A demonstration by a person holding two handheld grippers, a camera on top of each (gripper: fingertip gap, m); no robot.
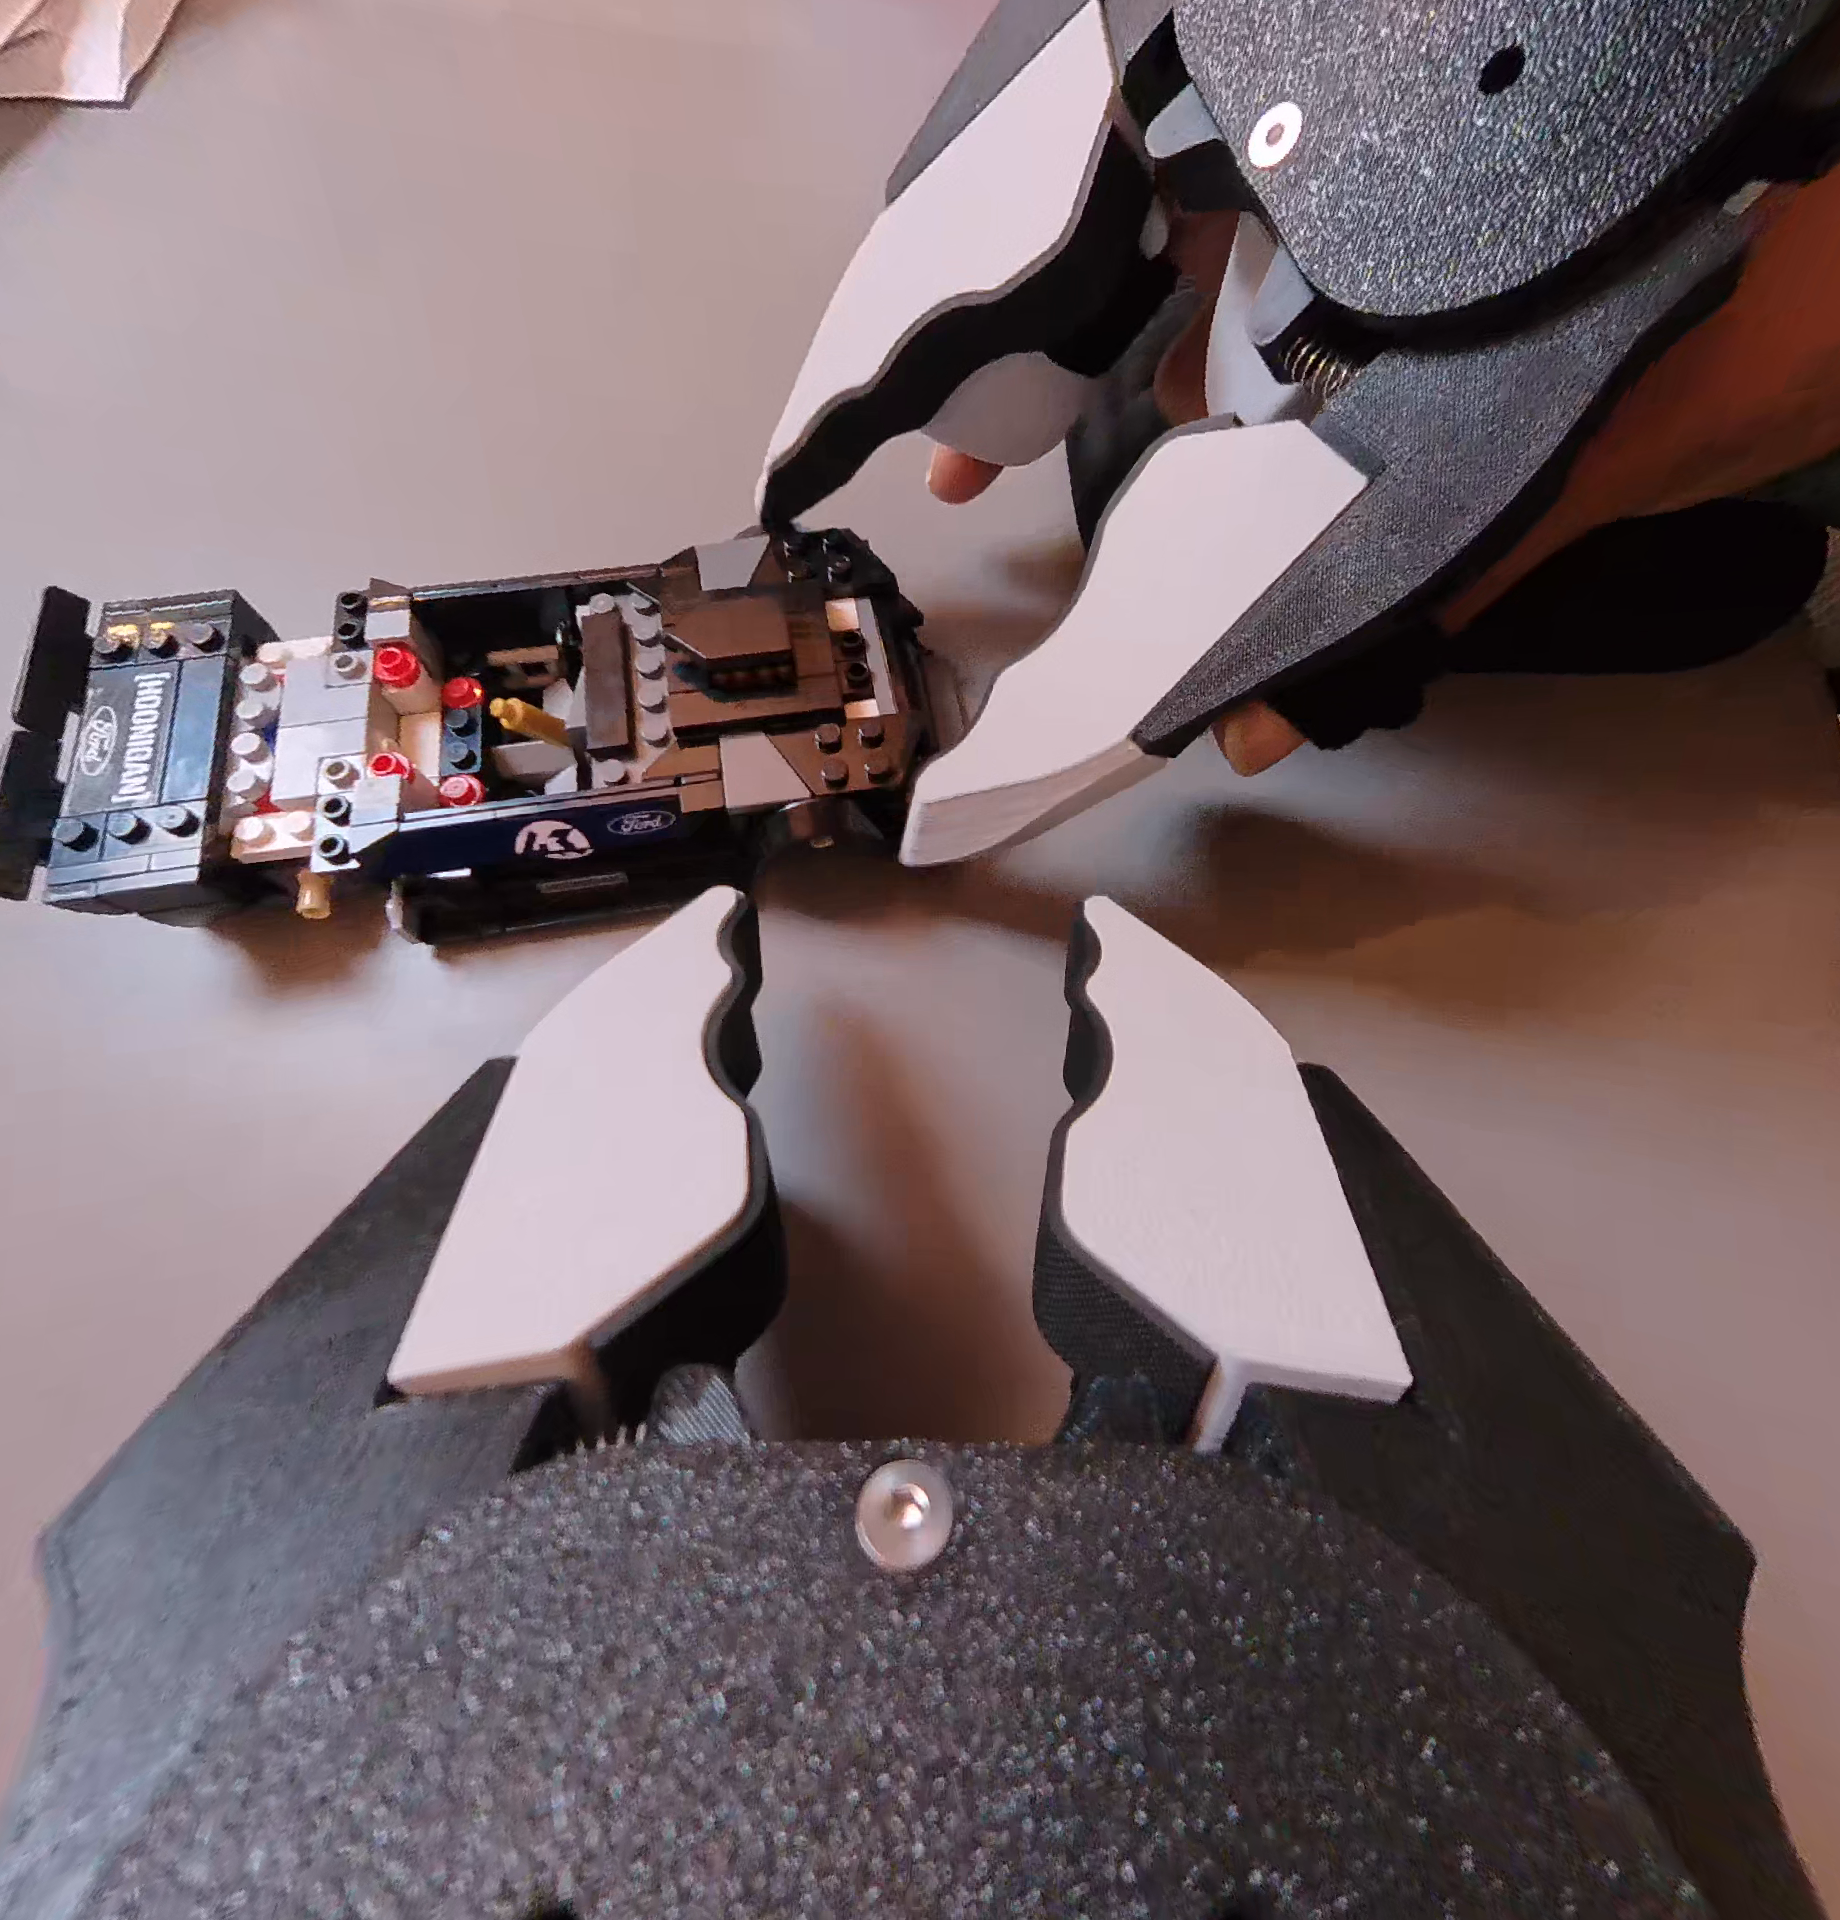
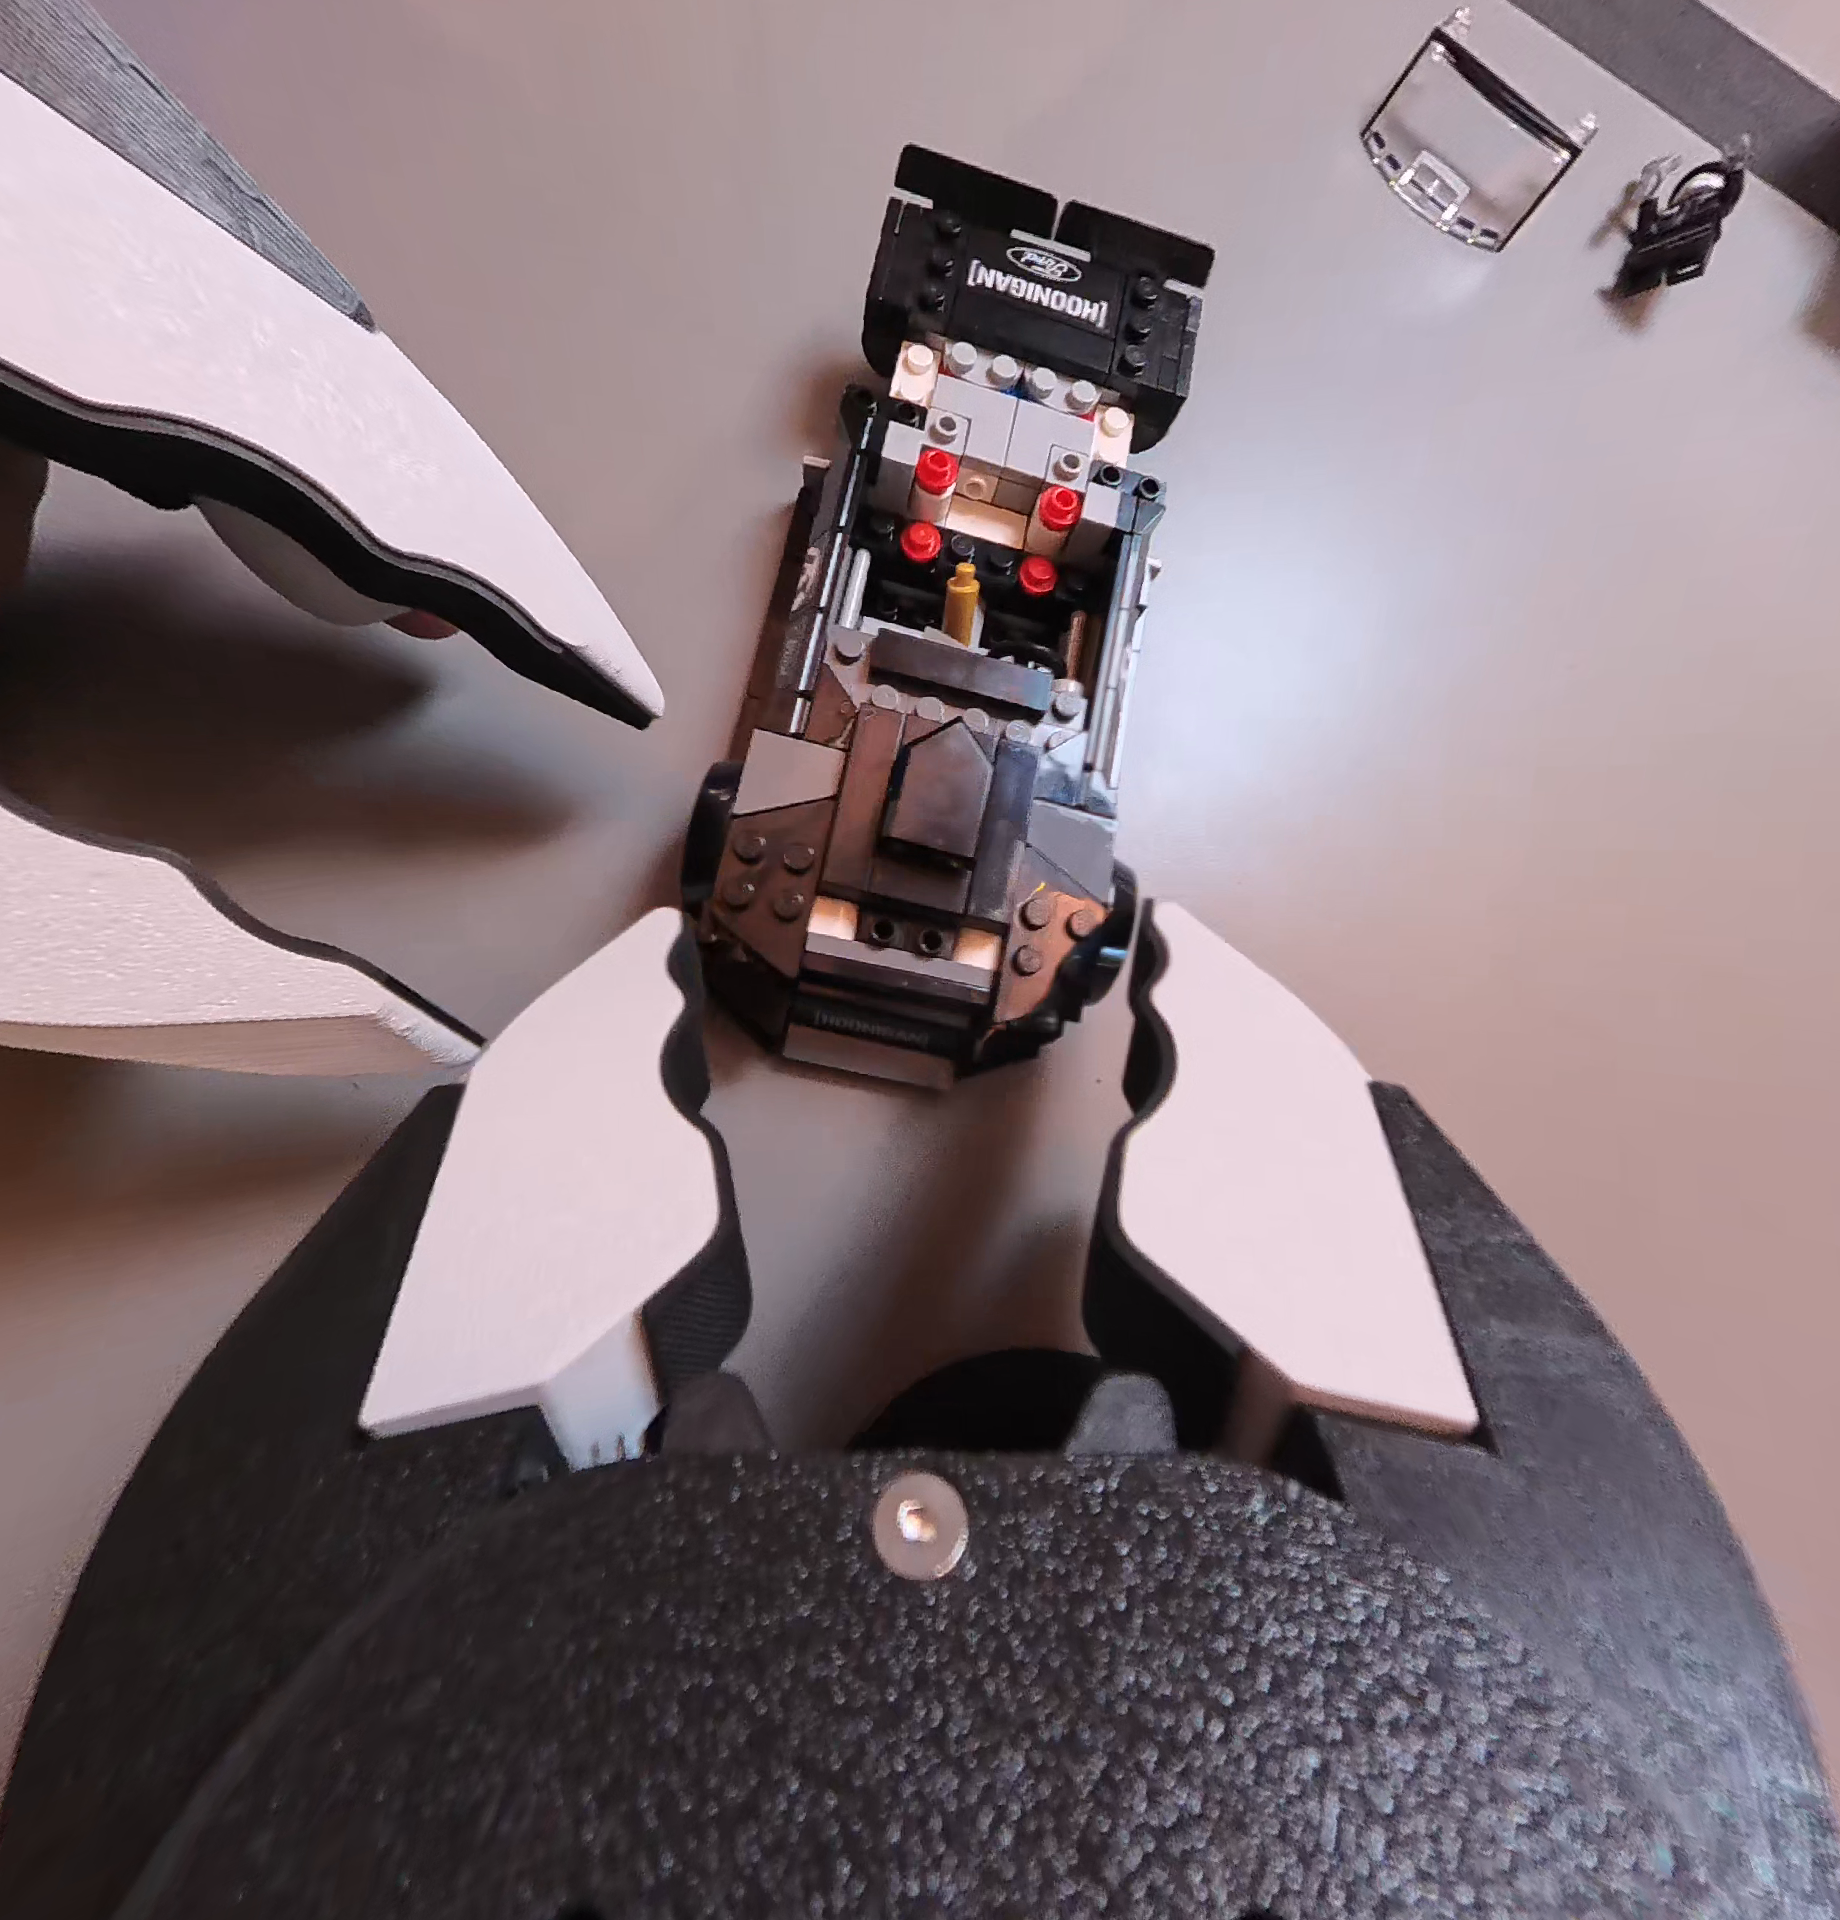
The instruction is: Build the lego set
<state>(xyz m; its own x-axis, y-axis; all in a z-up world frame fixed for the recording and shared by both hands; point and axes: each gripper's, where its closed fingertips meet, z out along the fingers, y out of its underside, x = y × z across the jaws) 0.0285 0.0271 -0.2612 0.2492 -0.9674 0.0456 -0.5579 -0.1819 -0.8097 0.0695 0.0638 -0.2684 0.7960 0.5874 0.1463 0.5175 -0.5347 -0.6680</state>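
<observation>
A: Where is the car point(image 2: 957, 665)?
B: On the table point(image 2: 1467, 727), roof off. The right tool point(image 2: 911, 935) is open around its front end, not holding it.
A: And the left tool point(image 1: 911, 935)?
B: Open, empty, near the car's side.

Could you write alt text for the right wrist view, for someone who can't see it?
An open gripper straddles the front end of a half-built black lego car on a tan table. A clear windscreen piece lies far right; the other gripper enters from the left.
</observation>
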